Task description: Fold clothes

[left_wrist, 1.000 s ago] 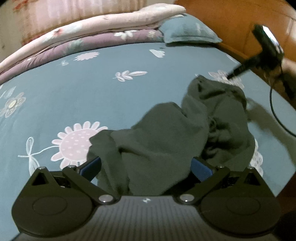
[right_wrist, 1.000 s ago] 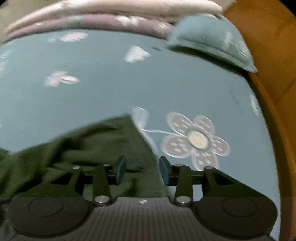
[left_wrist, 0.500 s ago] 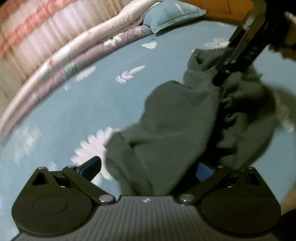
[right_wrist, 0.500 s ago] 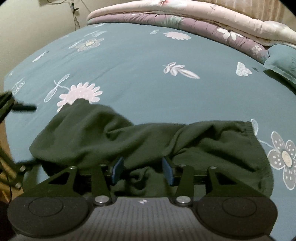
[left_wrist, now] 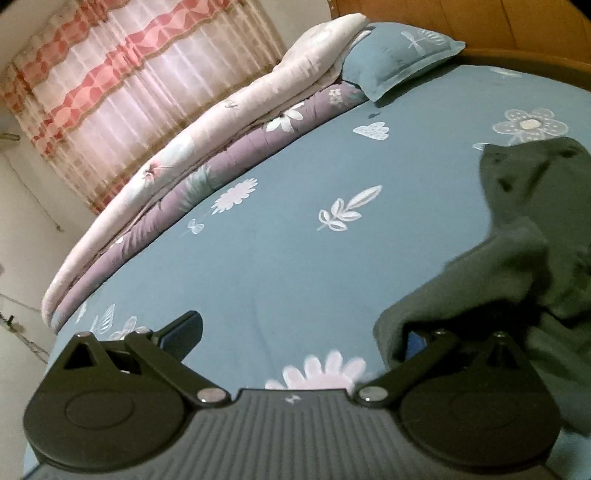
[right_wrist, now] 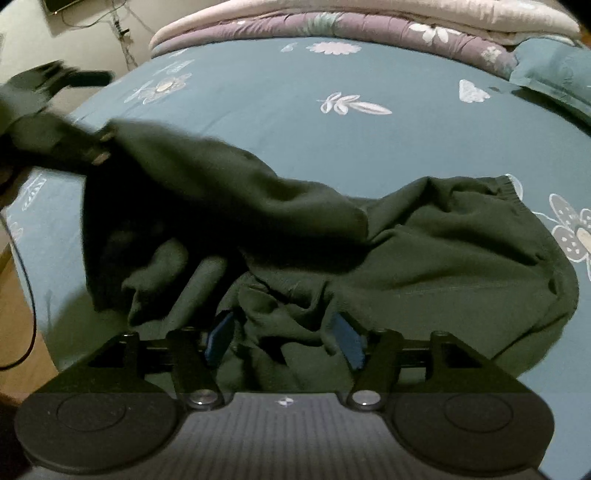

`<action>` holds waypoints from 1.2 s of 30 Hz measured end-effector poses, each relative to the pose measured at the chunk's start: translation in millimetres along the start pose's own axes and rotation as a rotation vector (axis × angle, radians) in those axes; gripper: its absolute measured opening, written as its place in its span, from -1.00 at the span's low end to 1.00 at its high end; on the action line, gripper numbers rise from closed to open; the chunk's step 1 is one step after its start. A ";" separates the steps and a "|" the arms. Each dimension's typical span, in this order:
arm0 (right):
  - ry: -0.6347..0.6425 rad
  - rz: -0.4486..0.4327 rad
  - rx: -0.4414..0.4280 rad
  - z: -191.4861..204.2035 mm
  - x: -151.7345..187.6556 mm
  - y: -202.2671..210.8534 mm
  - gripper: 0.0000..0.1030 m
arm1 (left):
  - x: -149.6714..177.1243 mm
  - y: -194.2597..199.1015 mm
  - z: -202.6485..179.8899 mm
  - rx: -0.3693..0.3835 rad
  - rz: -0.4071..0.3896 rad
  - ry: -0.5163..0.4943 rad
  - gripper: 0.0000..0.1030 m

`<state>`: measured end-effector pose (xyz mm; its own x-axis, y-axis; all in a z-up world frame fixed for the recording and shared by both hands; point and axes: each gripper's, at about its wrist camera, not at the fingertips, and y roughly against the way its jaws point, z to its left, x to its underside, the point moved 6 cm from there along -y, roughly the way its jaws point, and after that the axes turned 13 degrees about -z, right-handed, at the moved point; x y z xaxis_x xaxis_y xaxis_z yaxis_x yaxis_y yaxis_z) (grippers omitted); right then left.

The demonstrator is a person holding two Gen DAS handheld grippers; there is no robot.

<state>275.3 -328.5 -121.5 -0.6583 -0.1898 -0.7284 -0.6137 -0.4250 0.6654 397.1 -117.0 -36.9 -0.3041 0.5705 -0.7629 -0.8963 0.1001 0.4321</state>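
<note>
A dark green knit garment (right_wrist: pixel 424 251) lies crumpled on the blue flowered bedsheet (right_wrist: pixel 369 147). My right gripper (right_wrist: pixel 284 338) is low over its bunched middle, open, with folds of cloth lying between the blue pads (right_wrist: pixel 221 336). My left gripper (left_wrist: pixel 299 334) stands wide open. One edge of the garment (left_wrist: pixel 517 251) hangs over its right finger, and only bedsheet (left_wrist: pixel 295 258) shows between the fingers. In the right wrist view the left gripper (right_wrist: pixel 96 116) is blurred at the garment's lifted left end.
Folded pink and purple quilts (left_wrist: pixel 229 122) and a blue pillow (left_wrist: pixel 399 55) lie along the far side of the bed. A wooden headboard (left_wrist: pixel 517 29) rises at the right. The bed's near left edge (right_wrist: pixel 33 280) drops off, with a black cable there.
My left gripper has swung left and up, so the garment now lies over its right finger only. My right gripper has come over the garment's middle and its fingers stand wider apart.
</note>
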 end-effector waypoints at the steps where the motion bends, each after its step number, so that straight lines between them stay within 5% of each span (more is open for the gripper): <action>1: -0.008 -0.005 0.009 1.0 1.7 1.2 0.38 | -0.5 -10.5 2.4 0.007 0.001 -0.001 0.99; 15: -0.118 -0.022 0.291 21.1 15.4 30.0 0.41 | 23.9 -130.2 26.6 0.142 0.051 -0.068 0.99; 22: -0.149 -0.042 0.388 49.3 3.0 28.6 0.46 | 25.8 -188.7 64.8 0.121 0.094 -0.014 0.99; 24: -0.139 -0.049 0.400 59.6 -2.6 24.7 0.48 | 29.3 -200.9 64.1 0.170 0.129 0.030 0.99; 31: -0.107 -0.054 0.371 85.3 -16.2 12.0 0.54 | 42.0 -171.7 57.3 0.340 0.111 0.122 0.94; 36: -0.106 -0.053 0.331 83.1 -19.6 3.7 0.59 | 47.1 -113.5 63.3 0.469 0.074 0.213 0.96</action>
<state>249.8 -252.8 -91.3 -0.6525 -0.0750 -0.7541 -0.7449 -0.1190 0.6564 504.9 -49.9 -91.4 -0.4637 0.4163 -0.7821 -0.6438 0.4481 0.6203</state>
